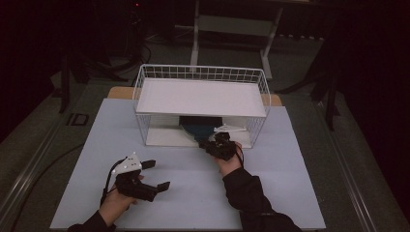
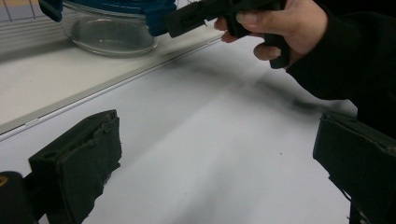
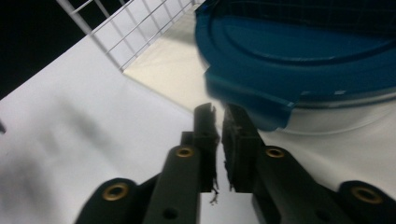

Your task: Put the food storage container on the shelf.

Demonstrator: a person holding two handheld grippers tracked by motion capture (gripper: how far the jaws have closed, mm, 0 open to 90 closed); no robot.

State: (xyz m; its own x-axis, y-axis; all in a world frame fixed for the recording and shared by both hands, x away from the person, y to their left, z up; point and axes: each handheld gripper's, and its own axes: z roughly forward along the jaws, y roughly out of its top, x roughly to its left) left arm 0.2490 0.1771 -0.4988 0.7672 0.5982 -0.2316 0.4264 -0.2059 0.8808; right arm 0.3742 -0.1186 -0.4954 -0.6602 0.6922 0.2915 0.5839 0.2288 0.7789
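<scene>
Right gripper (image 3: 218, 112): jaws nearly closed, empty, at the blue lid's (image 3: 299, 51) tab.
Left gripper (image 1: 157, 175): released, idle.
Advice: spread jaws before gripping the tab.

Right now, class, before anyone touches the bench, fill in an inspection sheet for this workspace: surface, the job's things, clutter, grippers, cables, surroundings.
Surface: pale blue-white table top, bare in front of the rack.
Job's things: white wire rack with a flat white shelf on top; beneath it a glass container with blue lid on the rack's white base.
Clutter: nothing seen.
Grippers: left gripper open, jaws wide apart over bare table; right gripper at the lid's edge, jaws nearly together with a thin gap, gripping nothing visible.
Cables: one trails from the left gripper; dark cables lie on the floor at left.
Surroundings: dark room, grey floor, a white frame behind the table.
</scene>
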